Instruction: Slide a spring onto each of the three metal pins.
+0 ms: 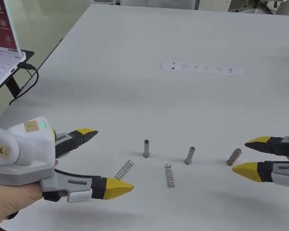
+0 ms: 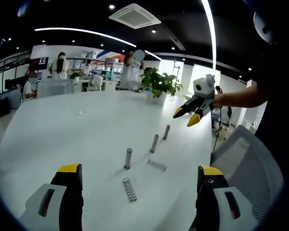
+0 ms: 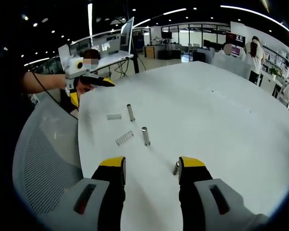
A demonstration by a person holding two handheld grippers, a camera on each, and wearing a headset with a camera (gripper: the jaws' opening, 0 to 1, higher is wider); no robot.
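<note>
White worktop (image 1: 192,101), office beyond. Right gripper (image 1: 240,155) jaws spread and empty, a slanted spring (image 1: 234,157) right at their tips (nearest of three). Left gripper (image 1: 115,159) likewise released, another spring (image 1: 124,169) just ahead. Upright pin (image 1: 190,155) further ahead of right jaws.

The right gripper (image 3: 152,166) has its two yellow-tipped jaws spread wide over a white surface (image 3: 207,115). A short grey metal piece (image 3: 176,167) lies just beside the inner edge of the right-hand jaw, too foreshortened to tell its kind. Farther out stand two upright grey metal pins (image 3: 145,135) (image 3: 130,112), each with a coiled wire spring (image 3: 124,137) (image 3: 113,116) lying flat just to its left. Beyond them, past the surface's far edge, a hand holds the white left gripper (image 3: 90,90), its yellow tips apart. A grey mesh chair (image 3: 41,154) sits at the near left.
</note>
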